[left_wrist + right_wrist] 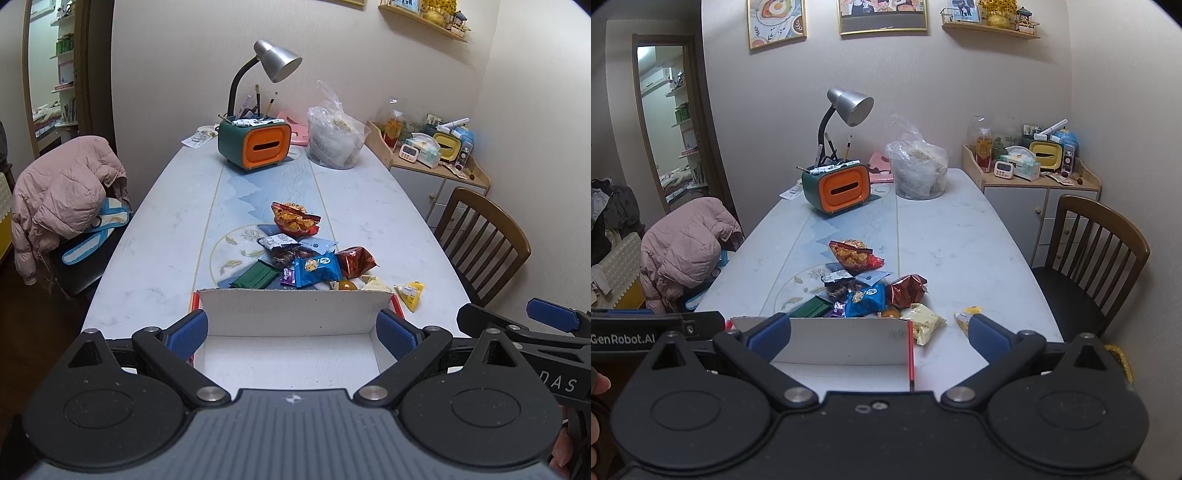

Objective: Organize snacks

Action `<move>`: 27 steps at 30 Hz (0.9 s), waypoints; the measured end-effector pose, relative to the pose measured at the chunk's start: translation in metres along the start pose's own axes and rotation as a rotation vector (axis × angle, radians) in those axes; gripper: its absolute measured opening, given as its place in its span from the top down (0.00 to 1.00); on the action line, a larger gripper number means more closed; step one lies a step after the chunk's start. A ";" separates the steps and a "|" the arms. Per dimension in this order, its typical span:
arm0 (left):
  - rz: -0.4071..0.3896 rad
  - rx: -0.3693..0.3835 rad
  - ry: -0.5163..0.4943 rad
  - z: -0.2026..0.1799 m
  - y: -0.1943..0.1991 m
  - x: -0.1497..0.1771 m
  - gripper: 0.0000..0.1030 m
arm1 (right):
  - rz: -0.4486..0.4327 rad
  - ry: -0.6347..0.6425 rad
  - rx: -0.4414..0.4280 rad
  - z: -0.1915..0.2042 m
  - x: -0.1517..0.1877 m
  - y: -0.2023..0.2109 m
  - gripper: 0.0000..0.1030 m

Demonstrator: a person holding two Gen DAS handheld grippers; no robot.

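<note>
A pile of snack packets lies mid-table: a red bag of orange snacks [295, 219] [854, 254], a blue cookie bag [317, 269] [866, 300], a shiny red packet [355, 261] [907, 290], a green packet [256, 275] [812, 309] and yellow packets [410, 293] [923, 320]. An empty white cardboard box [291, 314] [846, 341] stands just in front of the pile. My left gripper [291, 334] is open over the box. My right gripper [879, 332] is open at the box's right wall, and it also shows in the left wrist view [552, 319].
An orange-and-green tissue box with pens [255, 142] [836, 192], a desk lamp [275, 61] and a clear bag in a tub [336, 142] [919, 173] stand at the table's far end. A chair with a pink jacket [62, 195] is left, a wooden chair [1097, 251] right.
</note>
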State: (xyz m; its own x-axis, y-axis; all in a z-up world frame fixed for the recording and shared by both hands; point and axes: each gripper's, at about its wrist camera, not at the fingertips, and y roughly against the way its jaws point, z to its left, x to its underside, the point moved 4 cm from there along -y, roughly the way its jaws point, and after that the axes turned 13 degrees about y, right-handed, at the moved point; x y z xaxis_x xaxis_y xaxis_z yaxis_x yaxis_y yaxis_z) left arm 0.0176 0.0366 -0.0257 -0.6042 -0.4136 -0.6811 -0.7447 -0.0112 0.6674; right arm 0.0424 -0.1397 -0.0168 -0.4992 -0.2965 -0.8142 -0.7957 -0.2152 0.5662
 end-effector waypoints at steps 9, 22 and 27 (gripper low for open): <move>0.008 0.019 -0.018 0.000 0.010 0.007 0.04 | -0.003 -0.016 0.014 0.002 0.007 0.011 0.00; 0.043 -0.017 0.013 -0.001 -0.009 0.004 0.04 | 0.007 0.006 -0.027 0.001 0.008 -0.006 0.03; 0.074 -0.031 0.025 -0.005 -0.028 0.001 0.04 | 0.026 0.003 -0.055 -0.008 0.007 -0.022 0.04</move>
State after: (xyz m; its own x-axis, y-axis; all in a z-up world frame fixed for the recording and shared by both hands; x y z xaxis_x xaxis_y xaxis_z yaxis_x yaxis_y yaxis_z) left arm 0.0391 0.0320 -0.0433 -0.6499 -0.4371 -0.6217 -0.6887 -0.0073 0.7250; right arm 0.0588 -0.1442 -0.0340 -0.5183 -0.3058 -0.7986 -0.7624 -0.2579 0.5935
